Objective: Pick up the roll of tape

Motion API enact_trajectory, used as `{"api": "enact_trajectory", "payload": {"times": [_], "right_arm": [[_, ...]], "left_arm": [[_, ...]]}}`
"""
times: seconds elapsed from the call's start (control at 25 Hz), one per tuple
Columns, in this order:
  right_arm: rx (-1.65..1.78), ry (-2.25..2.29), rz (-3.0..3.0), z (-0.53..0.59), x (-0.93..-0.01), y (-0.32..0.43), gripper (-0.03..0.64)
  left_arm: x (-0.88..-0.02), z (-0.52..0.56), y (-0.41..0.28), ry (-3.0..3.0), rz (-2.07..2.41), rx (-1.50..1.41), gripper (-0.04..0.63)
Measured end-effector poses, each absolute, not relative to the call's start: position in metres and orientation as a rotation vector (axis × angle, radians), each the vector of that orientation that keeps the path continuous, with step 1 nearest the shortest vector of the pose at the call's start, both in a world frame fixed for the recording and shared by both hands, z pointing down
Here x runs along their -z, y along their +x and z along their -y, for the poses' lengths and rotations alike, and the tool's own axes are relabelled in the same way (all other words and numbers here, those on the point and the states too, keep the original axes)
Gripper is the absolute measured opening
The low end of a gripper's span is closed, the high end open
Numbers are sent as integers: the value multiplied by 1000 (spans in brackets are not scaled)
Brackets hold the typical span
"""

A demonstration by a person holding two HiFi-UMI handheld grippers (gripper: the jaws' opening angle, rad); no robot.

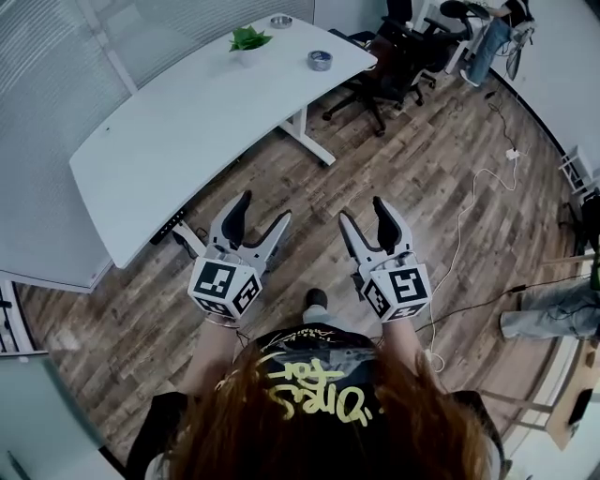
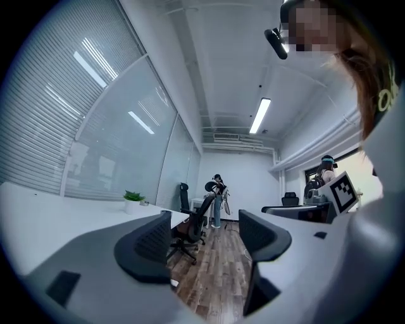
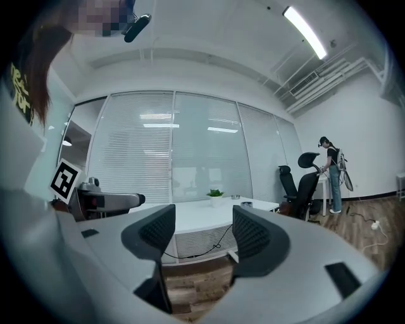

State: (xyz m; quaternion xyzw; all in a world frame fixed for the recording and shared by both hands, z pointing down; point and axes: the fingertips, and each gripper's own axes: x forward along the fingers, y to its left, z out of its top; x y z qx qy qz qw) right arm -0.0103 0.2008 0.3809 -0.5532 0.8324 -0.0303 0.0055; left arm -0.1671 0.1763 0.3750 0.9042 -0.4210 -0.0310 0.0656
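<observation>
The roll of tape (image 1: 320,60), a grey ring, lies near the far right end of a white table (image 1: 187,122). In the right gripper view the roll of tape (image 3: 246,204) is a small dark shape on the table's far edge. Both grippers are held level above the wooden floor, well short of the table. My left gripper (image 1: 263,210) is open with nothing between its fingers, as the left gripper view (image 2: 205,231) also shows. My right gripper (image 1: 363,210) (image 3: 202,234) is open and empty too.
A small potted plant (image 1: 248,40) (image 3: 215,193) and another small round thing (image 1: 280,21) share the table's far end. Black office chairs (image 1: 380,70) stand beyond it. A white cable (image 1: 464,211) runs over the floor at right. A person (image 2: 218,199) stands far off.
</observation>
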Motion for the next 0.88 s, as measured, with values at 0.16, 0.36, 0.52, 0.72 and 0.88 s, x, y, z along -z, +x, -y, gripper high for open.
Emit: {"api": "enact_trajectory", "payload": {"times": [0.16,0.36,0.52,0.72,0.88], "right_arm": [[76,-1720,-2611,-155,-378,17,265],[69,-1707,-2626,-111,-374,41,265],[87,-1684,-2634,-92,-379,45,264],[105,-1677,-2627,-71,-380,33,264],[109,-1653,-2632,-66,-374,22,264]], "left_arm": [[-371,-129,-142,2724,1292,119,327],[-368,-86,-118,2722,1301,132,327],[-371,-74,-114,2722,1310,105,327],[-373,-53,-127,2710,1303,89,325],[-361,-44,-132,2732,1294,83,324]]}}
